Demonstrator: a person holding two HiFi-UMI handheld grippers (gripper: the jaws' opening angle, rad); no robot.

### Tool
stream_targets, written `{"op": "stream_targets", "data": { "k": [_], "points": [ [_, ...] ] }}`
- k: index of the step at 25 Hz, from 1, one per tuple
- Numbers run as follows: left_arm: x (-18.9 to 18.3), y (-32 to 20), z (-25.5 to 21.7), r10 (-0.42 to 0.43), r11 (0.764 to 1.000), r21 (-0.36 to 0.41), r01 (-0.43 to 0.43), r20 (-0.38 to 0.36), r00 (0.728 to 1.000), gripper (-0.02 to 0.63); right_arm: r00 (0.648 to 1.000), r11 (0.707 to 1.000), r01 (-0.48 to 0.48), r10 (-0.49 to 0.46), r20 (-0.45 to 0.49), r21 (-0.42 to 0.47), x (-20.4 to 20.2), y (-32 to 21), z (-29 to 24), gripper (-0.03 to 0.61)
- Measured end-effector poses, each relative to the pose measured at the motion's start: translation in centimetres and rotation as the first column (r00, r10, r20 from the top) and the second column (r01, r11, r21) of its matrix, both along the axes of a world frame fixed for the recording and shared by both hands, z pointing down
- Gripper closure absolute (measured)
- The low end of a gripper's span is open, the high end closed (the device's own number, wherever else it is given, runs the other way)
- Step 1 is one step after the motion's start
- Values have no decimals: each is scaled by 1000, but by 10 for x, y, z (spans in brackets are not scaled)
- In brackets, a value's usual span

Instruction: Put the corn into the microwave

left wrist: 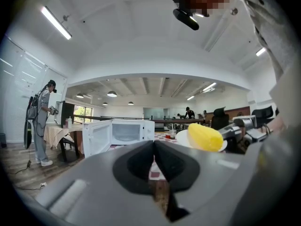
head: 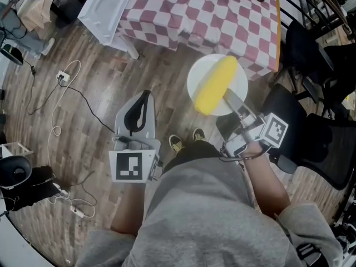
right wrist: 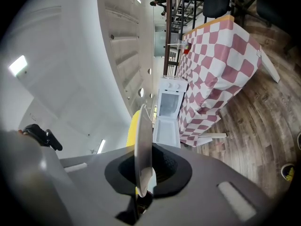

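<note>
Leftmost, white cables (head: 55,115) trail over the wooden floor (head: 94,54). My left gripper (head: 146,97) hangs above that floor, its jaws pressed together with nothing between them and its marker cube (head: 132,167) nearest my body. Looking along those jaws, I see a person (left wrist: 41,121) standing at the far left. Ahead, the white microwave (left wrist: 124,132) sits on the desk (head: 222,15) with its door (left wrist: 96,138) swung wide open.

Further right is the corn (head: 216,85), a yellow cob lying across a white plate (head: 238,81). The plate is off the desk, carried in the air above the floor just short of the checked cloth's near edge. My shoes (head: 177,143) show on the floor below it.

My right gripper (head: 229,95) has its jaws clamped on the near rim of that plate, so the plate and the corn ride on it. In the right gripper view the plate shows edge-on between the jaws, with the corn behind it and the open microwave beyond.

At the far right a black office chair (head: 311,143) stands beside my right arm.
</note>
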State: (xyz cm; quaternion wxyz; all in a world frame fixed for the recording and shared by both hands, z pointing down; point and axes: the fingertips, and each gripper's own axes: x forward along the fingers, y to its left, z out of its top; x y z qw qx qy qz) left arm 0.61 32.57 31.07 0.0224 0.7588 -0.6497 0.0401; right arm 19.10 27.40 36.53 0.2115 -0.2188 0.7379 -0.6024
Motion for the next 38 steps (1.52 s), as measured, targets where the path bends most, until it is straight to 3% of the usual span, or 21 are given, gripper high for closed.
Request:
{"op": "stream_targets", "data": {
  "k": [13,19,38],
  "points": [
    [-11,3,0,-3,1000,14,3,1,1000,603,1000,999,28,-28,-7,35,-22,-3,-8,572],
    [-21,-18,2,-19,1000,4,19,14,1000,603,999,999,36,-36,3,34,-31,-28,0,572],
    [-48,-188,13,-14,998,-58,17,61,998,603,999,999,29,-29,25,-17,-60,-187,18,572]
  ]
}}
